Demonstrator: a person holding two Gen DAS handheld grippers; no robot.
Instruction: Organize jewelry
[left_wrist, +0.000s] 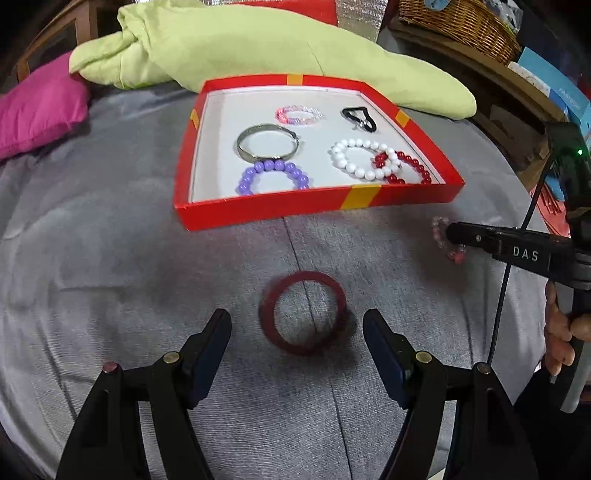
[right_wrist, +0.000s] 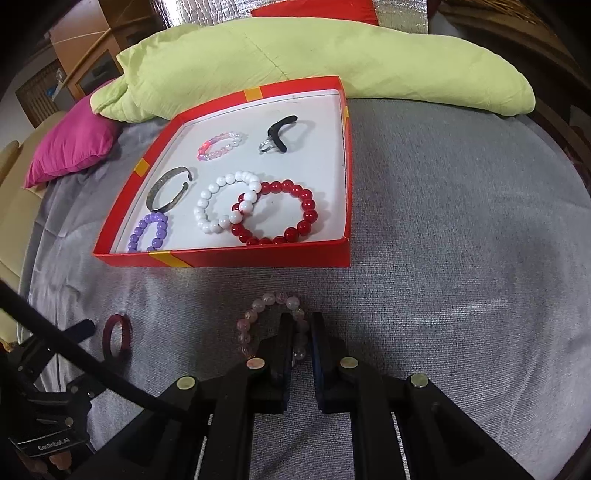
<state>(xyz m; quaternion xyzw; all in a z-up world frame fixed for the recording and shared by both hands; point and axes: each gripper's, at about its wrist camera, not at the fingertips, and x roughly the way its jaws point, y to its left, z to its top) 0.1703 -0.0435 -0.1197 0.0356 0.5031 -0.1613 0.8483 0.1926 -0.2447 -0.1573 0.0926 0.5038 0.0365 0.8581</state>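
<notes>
Your left gripper (left_wrist: 297, 325): its jaws stand spread wide above the grey cloth, with nothing between the pads. It points steeply down at the dark red bangle.
Dark red bangle (left_wrist: 303, 314): it lies flat on the grey cloth (left_wrist: 110, 258), just ahead of your spread left fingers and between their lines. The picture blurs it slightly. In the right wrist view it shows at the lower left (right_wrist: 117, 334), next to your left gripper's fingertip.
Your right gripper (right_wrist: 303, 321): its jaws are pressed nearly together and pinch the pale pink bead bracelet, with the near side of the bead ring caught between the 2 pads.
Pale pink bead bracelet (right_wrist: 275, 300): it lies on the cloth in front of the red tray's near wall, its far arc free, its near arc in your right gripper. From the left wrist view you see it at the tip of that gripper (left_wrist: 441, 223).
Red tray (left_wrist: 258, 210): a shallow red box with yellow tape marks and a white floor, resting on the cloth beyond both grippers.
Inside the tray: 6 pieces. A purple bead bracelet (left_wrist: 273, 173) by the near wall, touching a silver cuff (left_wrist: 267, 142); a white bead bracelet (left_wrist: 364, 158) overlapping a red bead bracelet (left_wrist: 413, 166); a pink-and-clear bead bracelet (left_wrist: 298, 114) and a black band (left_wrist: 358, 116) toward the far wall.
Behind the tray: a light green cushion (left_wrist: 258, 44), with a magenta pillow (left_wrist: 40, 107) off to the left.
Your hand: fingers (left_wrist: 561, 332) wrap the right gripper's handle at the left wrist view's right edge.
</notes>
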